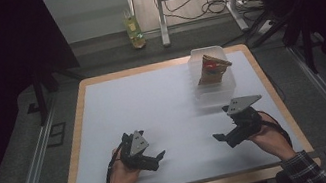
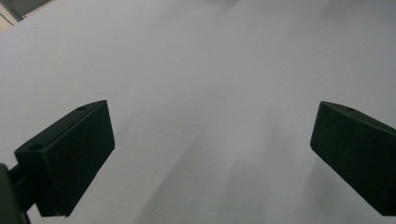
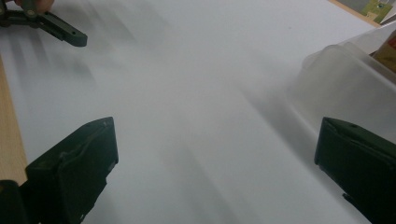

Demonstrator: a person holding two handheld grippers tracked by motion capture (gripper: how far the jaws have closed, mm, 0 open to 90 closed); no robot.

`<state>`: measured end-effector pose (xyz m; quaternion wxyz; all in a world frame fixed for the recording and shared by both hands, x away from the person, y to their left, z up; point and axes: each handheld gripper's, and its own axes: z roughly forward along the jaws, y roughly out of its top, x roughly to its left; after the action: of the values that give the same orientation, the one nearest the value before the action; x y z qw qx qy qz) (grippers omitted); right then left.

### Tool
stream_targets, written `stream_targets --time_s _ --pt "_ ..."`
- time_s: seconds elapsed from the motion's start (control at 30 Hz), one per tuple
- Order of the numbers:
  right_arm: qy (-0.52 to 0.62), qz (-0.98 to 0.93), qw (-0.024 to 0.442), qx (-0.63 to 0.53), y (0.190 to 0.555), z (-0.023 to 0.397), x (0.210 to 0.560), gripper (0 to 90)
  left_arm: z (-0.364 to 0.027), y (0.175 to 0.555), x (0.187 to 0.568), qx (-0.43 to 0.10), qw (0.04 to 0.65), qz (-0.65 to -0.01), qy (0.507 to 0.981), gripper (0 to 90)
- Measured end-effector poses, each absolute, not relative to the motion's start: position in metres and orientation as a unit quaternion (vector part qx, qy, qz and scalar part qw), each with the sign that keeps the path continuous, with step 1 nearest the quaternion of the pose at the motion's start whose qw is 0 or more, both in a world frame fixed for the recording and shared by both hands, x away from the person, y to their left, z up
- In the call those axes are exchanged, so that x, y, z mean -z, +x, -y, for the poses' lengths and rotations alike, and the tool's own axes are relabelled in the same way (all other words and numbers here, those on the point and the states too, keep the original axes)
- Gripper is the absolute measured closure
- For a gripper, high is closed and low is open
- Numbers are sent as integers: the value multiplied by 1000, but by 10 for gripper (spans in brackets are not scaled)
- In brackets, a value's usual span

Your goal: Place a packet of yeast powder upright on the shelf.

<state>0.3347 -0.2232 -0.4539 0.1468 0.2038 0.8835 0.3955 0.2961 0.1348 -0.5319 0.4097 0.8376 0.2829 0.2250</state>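
Bag (image 1: 213, 68) stands in the clear bin (image 1: 202, 92) at the desk's (image 1: 163, 101) far right. Both tongs, left (image 1: 155, 160) and right (image 1: 225, 137), gape empty, well short. Judged risk: a careless reach by the right tongs shoves the light bin or crushes the bag.

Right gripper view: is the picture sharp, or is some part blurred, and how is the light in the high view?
Right gripper view: the white sheet looks streaked, the clear bin soft. High view: sharp, lit sheet, dark surroundings.
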Motion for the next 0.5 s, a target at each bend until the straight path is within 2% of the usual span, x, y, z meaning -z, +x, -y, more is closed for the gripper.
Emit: stream_targets --time_s 0.5 --pt "203 -873 139 -421 320 219 477 0 -136 295 532 -211 415 -275 841 0"
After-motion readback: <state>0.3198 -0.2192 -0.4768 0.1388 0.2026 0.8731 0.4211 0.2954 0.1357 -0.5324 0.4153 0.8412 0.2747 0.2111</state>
